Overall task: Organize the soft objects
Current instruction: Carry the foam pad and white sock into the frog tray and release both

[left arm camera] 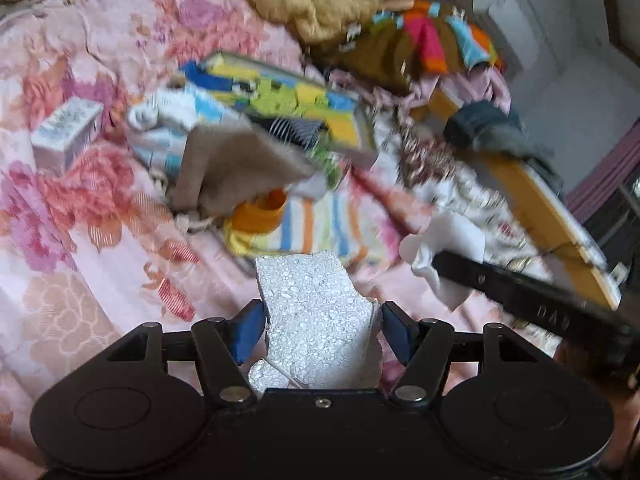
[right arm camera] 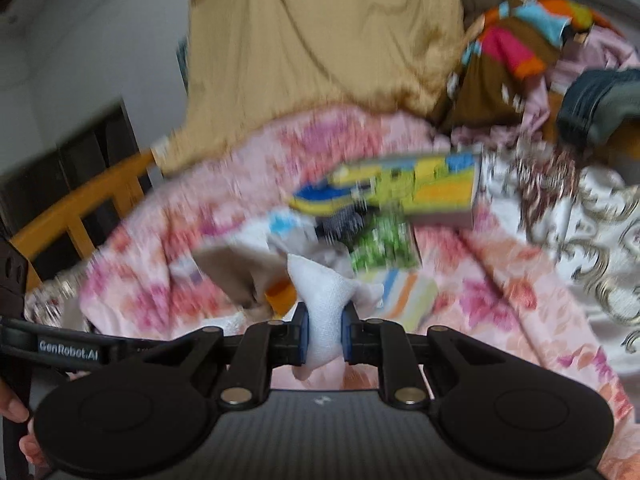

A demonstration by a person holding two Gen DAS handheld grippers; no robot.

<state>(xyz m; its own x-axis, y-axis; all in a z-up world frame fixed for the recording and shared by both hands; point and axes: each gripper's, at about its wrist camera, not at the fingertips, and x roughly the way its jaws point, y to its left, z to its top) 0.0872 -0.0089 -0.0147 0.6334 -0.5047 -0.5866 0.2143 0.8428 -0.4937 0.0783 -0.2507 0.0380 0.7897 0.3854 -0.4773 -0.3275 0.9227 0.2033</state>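
My left gripper [left arm camera: 322, 330] is shut on a white styrofoam piece [left arm camera: 316, 320], held above the pink floral bedspread [left arm camera: 80, 240]. My right gripper [right arm camera: 325, 338] is shut on a white cloth [right arm camera: 326, 300] and holds it above the bed; it shows at the right of the left wrist view, with the cloth [left arm camera: 444, 248] hanging from its finger. Ahead lies a heap: a beige cloth [left arm camera: 236, 164], a striped towel [left arm camera: 320, 228], an orange cup [left arm camera: 262, 210] and a colourful box [left arm camera: 296, 100]. Both views are blurred.
A small white box [left arm camera: 66, 132] lies left on the bedspread. A tan pillow [right arm camera: 320, 40], a multicoloured garment [left arm camera: 432, 44] and jeans [left arm camera: 492, 128] lie at the back. A wooden bed frame [left arm camera: 552, 216] runs along the right; a patterned white fabric [right arm camera: 580, 208] lies beside it.
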